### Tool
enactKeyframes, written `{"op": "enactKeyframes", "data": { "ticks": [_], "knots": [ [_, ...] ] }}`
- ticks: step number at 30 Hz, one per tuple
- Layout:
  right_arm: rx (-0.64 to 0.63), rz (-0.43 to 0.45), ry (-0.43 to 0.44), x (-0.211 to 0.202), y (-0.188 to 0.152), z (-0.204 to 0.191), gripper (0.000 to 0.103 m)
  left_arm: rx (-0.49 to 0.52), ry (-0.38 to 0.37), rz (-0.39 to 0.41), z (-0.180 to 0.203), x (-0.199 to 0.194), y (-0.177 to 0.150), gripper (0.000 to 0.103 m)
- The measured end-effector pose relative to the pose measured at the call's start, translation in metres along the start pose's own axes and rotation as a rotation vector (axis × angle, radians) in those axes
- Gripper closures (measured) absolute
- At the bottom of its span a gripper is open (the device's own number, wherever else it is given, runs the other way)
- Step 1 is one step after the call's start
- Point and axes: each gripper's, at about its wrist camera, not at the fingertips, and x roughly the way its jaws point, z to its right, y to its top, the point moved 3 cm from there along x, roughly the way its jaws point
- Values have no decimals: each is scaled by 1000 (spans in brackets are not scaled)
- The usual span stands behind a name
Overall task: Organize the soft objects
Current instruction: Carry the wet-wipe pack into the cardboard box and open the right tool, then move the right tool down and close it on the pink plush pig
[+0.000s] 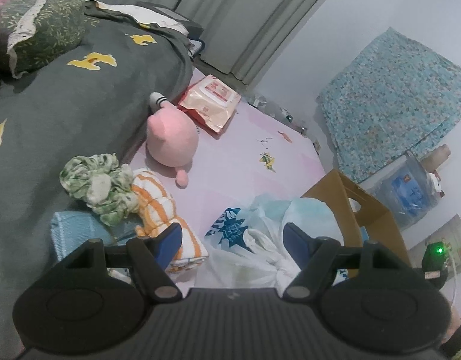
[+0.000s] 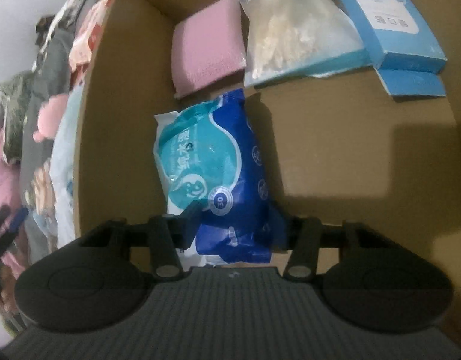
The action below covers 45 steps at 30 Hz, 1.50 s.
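My right gripper (image 2: 235,225) is shut on a blue and teal soft pack (image 2: 215,168) and holds it inside the cardboard box (image 2: 335,150), above the box floor. In the box lie a pink folded cloth (image 2: 208,54), a clear bag of white stuff (image 2: 293,33) and a blue carton (image 2: 389,27). My left gripper (image 1: 233,240) is open and empty over white plastic bags (image 1: 260,240) on the pink mat. A pink plush (image 1: 172,138), a green and white cloth (image 1: 101,186), an orange striped towel (image 1: 158,207) and a blue towel (image 1: 68,228) lie by the bed.
The bed with a dark green cover (image 1: 65,105) and a green pillow (image 1: 38,21) fills the left. A wet wipes pack (image 1: 212,105) lies on the pink mat (image 1: 245,162). The cardboard box (image 1: 359,207) stands right of my left gripper. Grey curtains (image 1: 245,15) hang behind.
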Motion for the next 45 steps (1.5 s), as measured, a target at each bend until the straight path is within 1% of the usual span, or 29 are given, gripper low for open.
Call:
{"op": "enactKeyframes", "data": {
  "ticks": [3,6,8,10,12,14,16,18,20,23,26,32,35,38,40,42,43,45],
  "knots": [
    [40,44,6,1,6,2,58,1,3,7,-2,-3,0,28],
    [76,59,17,0,7,6,58,2,17,16,-6,-7,1,28],
    [84,70,23,-3,6,8,57,4,33,26,-9,-10,2,28],
    [86,70,46,-15,3,6,55,9,52,40,-11,-15,4,28],
    [68,103,56,-35,4,3,48,15,74,52,-13,-21,4,28],
    [30,176,37,-58,6,-4,43,35,106,67,-15,-27,4,28],
    [-9,241,25,-80,11,-11,40,62,142,79,-17,-33,2,28],
    [-39,285,56,-102,17,-22,36,73,164,88,-19,-38,0,28],
    [-63,297,128,-114,17,-36,32,62,174,92,-23,-42,0,28],
    [-109,270,239,-114,21,-65,29,32,205,107,-30,-46,4,29],
    [-153,214,319,-98,26,-101,27,40,206,100,-31,-49,8,29],
    [-203,72,436,-56,33,-174,27,67,218,119,-29,-49,16,29],
    [-239,28,441,-35,38,-209,24,101,211,116,-24,-39,27,29],
    [-256,-1,434,-4,53,-241,21,137,213,105,-17,-19,45,29],
    [-227,-29,426,18,66,-257,21,159,198,98,-13,-2,59,29],
    [-200,-70,430,48,83,-275,20,161,196,66,-12,21,73,29],
    [-179,-84,422,60,91,-282,20,166,201,53,-11,33,79,29],
    [-155,-100,411,86,106,-297,20,192,240,28,-11,59,91,29]
  ]
}}
